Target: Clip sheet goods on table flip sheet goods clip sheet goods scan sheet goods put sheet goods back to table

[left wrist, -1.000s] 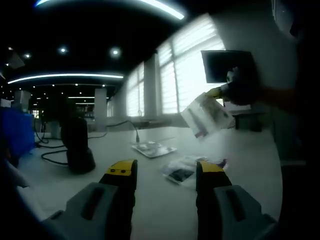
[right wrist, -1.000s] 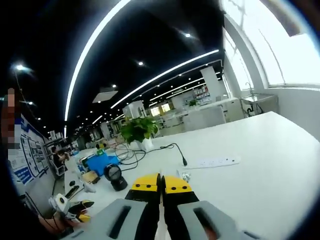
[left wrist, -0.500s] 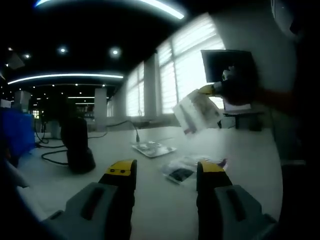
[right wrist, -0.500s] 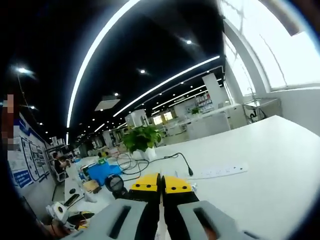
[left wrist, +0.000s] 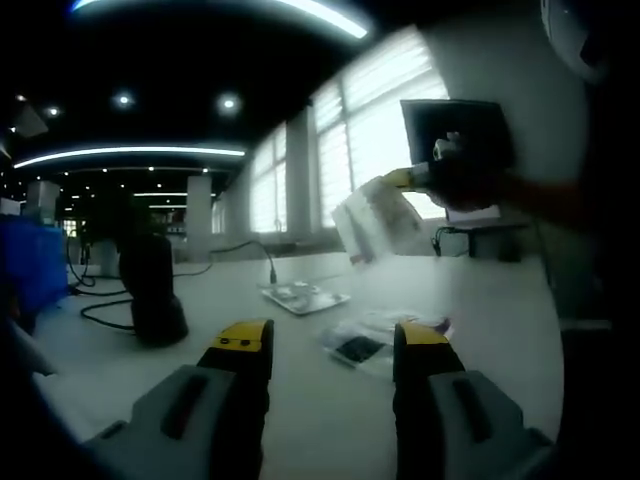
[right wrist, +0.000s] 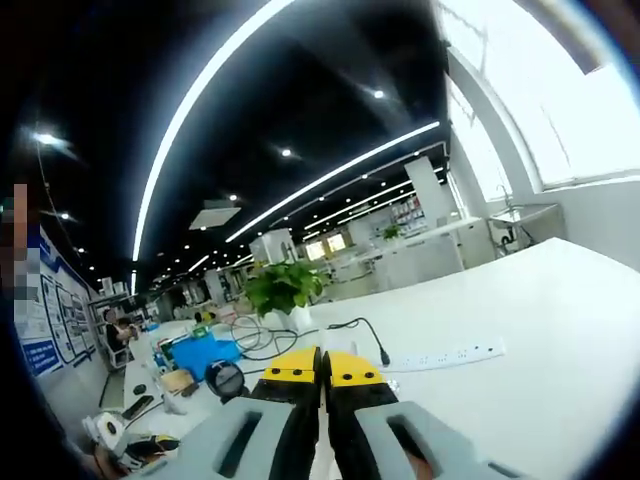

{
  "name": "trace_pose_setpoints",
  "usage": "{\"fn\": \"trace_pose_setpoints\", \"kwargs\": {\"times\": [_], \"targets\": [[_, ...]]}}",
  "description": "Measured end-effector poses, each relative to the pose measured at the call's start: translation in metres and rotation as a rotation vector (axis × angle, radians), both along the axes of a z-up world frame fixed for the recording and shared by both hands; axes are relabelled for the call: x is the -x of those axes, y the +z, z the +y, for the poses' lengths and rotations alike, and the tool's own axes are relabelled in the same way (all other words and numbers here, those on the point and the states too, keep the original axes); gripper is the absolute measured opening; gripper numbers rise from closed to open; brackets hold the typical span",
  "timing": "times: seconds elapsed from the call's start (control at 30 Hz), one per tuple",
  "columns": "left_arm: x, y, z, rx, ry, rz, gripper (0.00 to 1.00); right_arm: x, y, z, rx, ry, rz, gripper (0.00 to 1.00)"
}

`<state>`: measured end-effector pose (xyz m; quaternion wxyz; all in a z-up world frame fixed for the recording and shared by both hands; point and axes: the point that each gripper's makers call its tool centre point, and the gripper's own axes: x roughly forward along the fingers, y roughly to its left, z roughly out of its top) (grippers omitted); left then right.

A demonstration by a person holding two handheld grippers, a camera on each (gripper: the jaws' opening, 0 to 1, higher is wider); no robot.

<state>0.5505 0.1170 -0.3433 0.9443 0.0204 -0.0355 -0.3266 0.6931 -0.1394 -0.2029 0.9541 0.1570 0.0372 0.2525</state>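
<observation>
A large open office with a dark ceiling crossed by long bright light strips (right wrist: 300, 190) and small round spot lamps (left wrist: 231, 103). Tall windows with blinds (left wrist: 370, 140) let in strong daylight along one wall. A broad white table (right wrist: 520, 330) stretches away, carrying a white power strip (right wrist: 447, 355) and a black cable (right wrist: 355, 330). Behind it stands a leafy green plant (right wrist: 283, 285). A dark monitor (left wrist: 455, 130) sits near the windows. Posters (right wrist: 45, 335) hang on a far wall, and a white pillar (left wrist: 200, 215) stands deeper in the room.
</observation>
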Motion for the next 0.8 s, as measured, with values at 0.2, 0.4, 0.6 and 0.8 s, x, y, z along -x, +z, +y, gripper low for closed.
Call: {"fn": "trace_pose_setpoints", "kwargs": {"times": [0.2,0.4,0.6,0.8], "targets": [[0.0,0.002,0.001,0.012,-0.002,-0.002,0.4,-0.003,0.001,0.005,0.005,0.0,-0.02,0.0],[0.001,0.001,-0.001,0.008,-0.012,-0.001,0.4,-0.008,0.007,0.017,-0.035,0.0,-0.04,0.0],[0.0,0.0,-0.001,0.003,-0.008,0.001,0.4,-0.016,0.005,0.029,-0.035,-0.004,-0.059,0.0],[0.001,0.0,0.0,0.011,-0.011,0.002,0.4,-0.022,-0.002,0.037,-0.038,0.001,-0.054,0.0]]}}
